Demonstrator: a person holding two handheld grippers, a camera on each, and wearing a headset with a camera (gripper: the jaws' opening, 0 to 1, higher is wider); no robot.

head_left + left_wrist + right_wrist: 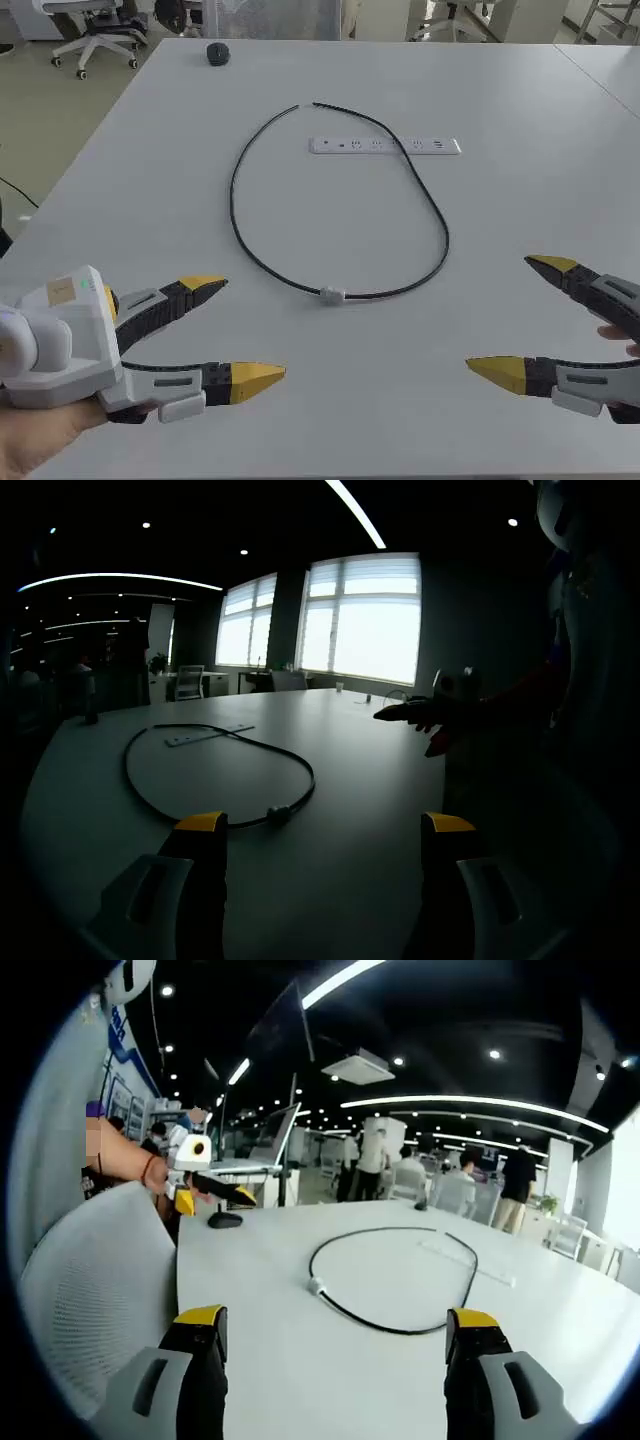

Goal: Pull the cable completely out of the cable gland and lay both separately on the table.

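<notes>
- Hovering over the near edge of the table [520, 120], the left gripper [254, 328] sits at about eight o'clock from the cable gland [331, 295]. Its jaws are spread wide with nothing between them.
- At about four o'clock from the gland, the right gripper [498, 312] is equally wide open and empty.
- Both are apart from the work, so I judge the task is at its opening step: nothing gripped yet, reach not begun.
- The gland, a small pale fitting, lies on the table between and just beyond the two grippers, threaded on the cable [233, 205] at the six o'clock point of its loop.
- The black cable curves away on both sides; its two free ends lie close together, not touching, at twelve o'clock.
- A white power strip [385, 146] lies across the far part of the loop, with the cable crossing it at about one o'clock.
- A dark mouse-like object [217, 52] sits farther off at eleven o'clock.
- Next move probably calls for one gripper pinching the gland, the other taking the cable just beside it, then drawing them apart.
</notes>
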